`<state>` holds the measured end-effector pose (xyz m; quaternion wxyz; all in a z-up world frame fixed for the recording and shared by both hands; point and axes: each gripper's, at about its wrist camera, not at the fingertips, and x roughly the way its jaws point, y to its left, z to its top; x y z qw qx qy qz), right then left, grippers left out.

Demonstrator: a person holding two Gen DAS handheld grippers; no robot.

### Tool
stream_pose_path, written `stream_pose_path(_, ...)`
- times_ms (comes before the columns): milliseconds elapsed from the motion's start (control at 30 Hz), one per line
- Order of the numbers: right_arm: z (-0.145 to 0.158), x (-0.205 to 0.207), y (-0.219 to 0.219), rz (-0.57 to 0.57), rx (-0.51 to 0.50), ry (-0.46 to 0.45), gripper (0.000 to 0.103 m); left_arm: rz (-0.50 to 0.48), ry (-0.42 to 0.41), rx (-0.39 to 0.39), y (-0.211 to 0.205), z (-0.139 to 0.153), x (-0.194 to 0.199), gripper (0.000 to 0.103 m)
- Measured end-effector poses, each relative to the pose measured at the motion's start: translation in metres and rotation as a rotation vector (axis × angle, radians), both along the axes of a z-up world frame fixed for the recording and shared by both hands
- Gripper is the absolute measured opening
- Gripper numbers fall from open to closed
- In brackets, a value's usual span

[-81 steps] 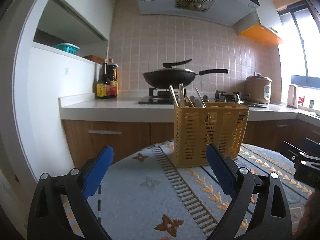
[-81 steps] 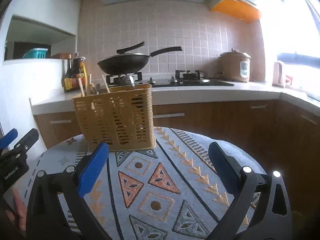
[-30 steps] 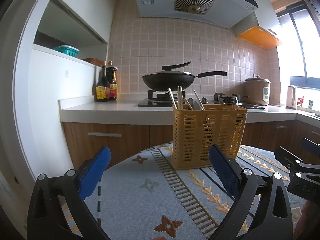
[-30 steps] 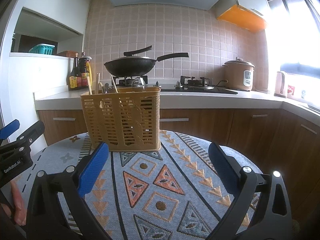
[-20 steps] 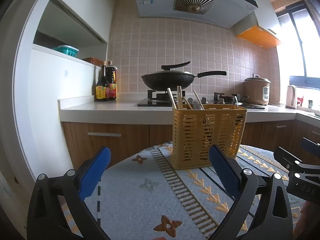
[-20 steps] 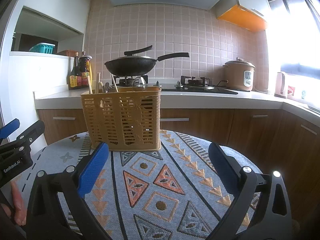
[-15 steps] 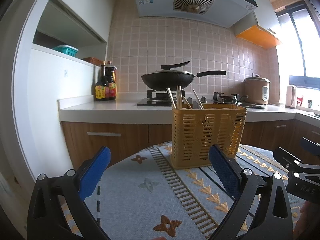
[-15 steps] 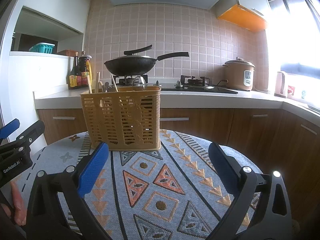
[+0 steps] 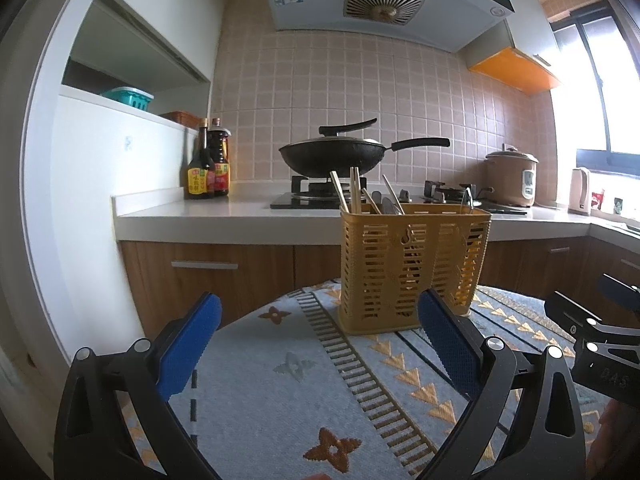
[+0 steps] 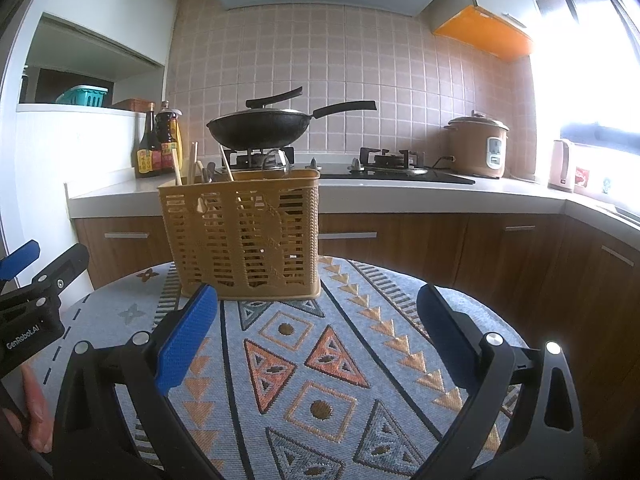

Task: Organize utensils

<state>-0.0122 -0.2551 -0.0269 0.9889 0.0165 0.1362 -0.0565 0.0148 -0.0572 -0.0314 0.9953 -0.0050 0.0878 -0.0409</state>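
A yellow slotted utensil basket (image 9: 412, 264) stands upright on a round table with a patterned cloth (image 9: 280, 392); it also shows in the right wrist view (image 10: 240, 236). Wooden chopsticks (image 9: 348, 192) and metal utensils (image 9: 390, 205) stick out of its left part. My left gripper (image 9: 320, 340) is open and empty, low over the cloth in front of the basket. My right gripper (image 10: 320, 332) is open and empty, just in front of the basket.
Behind the table runs a kitchen counter (image 9: 200, 212) with sauce bottles (image 9: 208, 166), a black wok (image 9: 332, 156) on the stove and a rice cooker (image 9: 510, 178). Wooden cabinets (image 10: 440, 248) lie below. The table edge curves close behind the basket.
Both grippers have drawn back slightly and levelled since the earliest frames, so the basket sits a little farther off. Both stay open and empty.
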Motion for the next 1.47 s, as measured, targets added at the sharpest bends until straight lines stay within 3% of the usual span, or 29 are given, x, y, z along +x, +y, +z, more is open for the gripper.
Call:
stream_pose_path(1033, -0.0003, 0.0026, -0.0001, 0.0, 0.0, 0.011, 0.095, 0.005, 0.02, 0.007, 0.0017, 0.0003, 0.002, 0.095)
stream_pose_path(1333, -0.0007, 0.0013, -0.0002, -0.005, 0.002, 0.012, 0.095, -0.01, 0.052, -0.026, 0.0078, -0.0006, 0.0057, 0.095)
stream_pose_path(1467, -0.0006, 0.0016, -0.0003, -0.004, 0.004, 0.012, 0.095, -0.014, 0.021, -0.034, 0.0094, 0.0011, 0.0013, 0.095)
